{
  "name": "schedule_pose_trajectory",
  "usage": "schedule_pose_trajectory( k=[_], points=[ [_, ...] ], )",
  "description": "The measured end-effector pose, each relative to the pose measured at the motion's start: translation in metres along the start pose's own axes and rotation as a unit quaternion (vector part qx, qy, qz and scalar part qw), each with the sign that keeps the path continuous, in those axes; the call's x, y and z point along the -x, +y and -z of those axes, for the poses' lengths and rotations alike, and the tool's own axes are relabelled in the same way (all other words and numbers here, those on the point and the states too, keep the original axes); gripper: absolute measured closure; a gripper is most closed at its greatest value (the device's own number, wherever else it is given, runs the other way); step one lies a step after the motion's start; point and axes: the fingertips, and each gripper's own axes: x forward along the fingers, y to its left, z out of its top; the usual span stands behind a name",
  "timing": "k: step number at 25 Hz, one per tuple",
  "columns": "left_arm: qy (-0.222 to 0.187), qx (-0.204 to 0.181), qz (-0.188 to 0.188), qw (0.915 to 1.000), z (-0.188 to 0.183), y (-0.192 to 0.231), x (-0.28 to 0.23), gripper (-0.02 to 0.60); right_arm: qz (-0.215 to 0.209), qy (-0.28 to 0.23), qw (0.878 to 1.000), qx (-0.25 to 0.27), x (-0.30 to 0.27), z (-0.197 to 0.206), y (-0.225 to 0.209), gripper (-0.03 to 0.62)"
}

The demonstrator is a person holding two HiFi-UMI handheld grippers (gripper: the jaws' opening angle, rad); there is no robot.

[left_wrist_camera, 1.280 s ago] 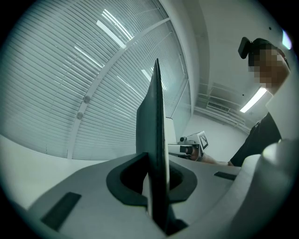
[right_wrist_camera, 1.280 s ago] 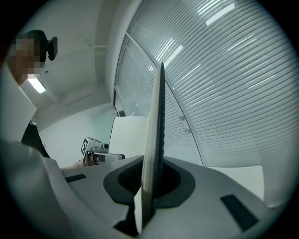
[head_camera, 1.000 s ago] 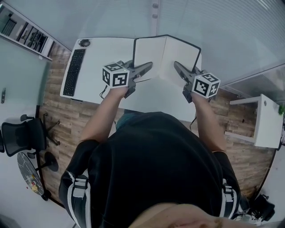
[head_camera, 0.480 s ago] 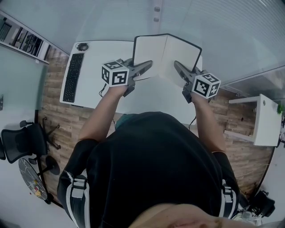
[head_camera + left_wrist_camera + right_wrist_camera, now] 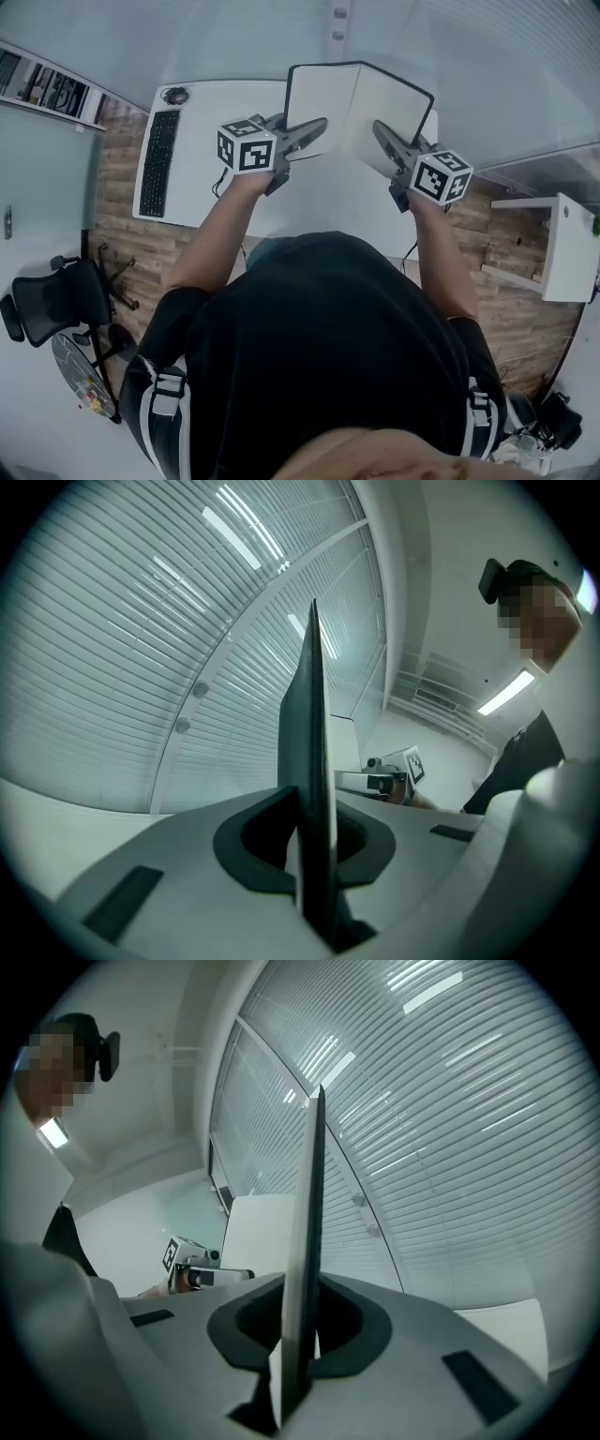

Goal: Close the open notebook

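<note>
The closing step is under way, judging by the grip: the book is held at both sides and not yet folded. The left gripper [image 5: 314, 127] has its jaws clamped on the left-hand cover of the notebook [image 5: 361, 103]. Its own view shows that dark cover edge-on and upright between the jaws, with the pads pressed against it. The notebook is spread open with its blank pages facing the person. It appears to be held up over the far edge of the worktop [image 5: 211, 122] rather than lying flat on it, though the head view does not fully settle that. The right gripper [image 5: 382, 136] is likewise clamped on the right-hand cover, which stands edge-on between its jaws in its own view.

The next move probably calls for swinging the two covers toward each other about the spine, both grips kept firm so that neither cover slips. The jaws will need to stay at the outer edges, or one side must let go before the pages meet.

At the left end of the worktop lie a keyboard [image 5: 157, 161] and a small dark object [image 5: 174, 94] beyond it. No box, tray or other container shows on the worktop.
</note>
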Motion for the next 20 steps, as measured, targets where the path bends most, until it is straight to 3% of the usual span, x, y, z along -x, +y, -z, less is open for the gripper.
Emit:
schedule_pose_trajectory(
  k=[20],
  points=[
    [0.021, 0.051, -0.008, 0.9984, 0.044, 0.038, -0.019, 0.537, 0.020, 0.047, 0.998, -0.029, -0.019, 0.041, -0.037, 0.526]
  ],
)
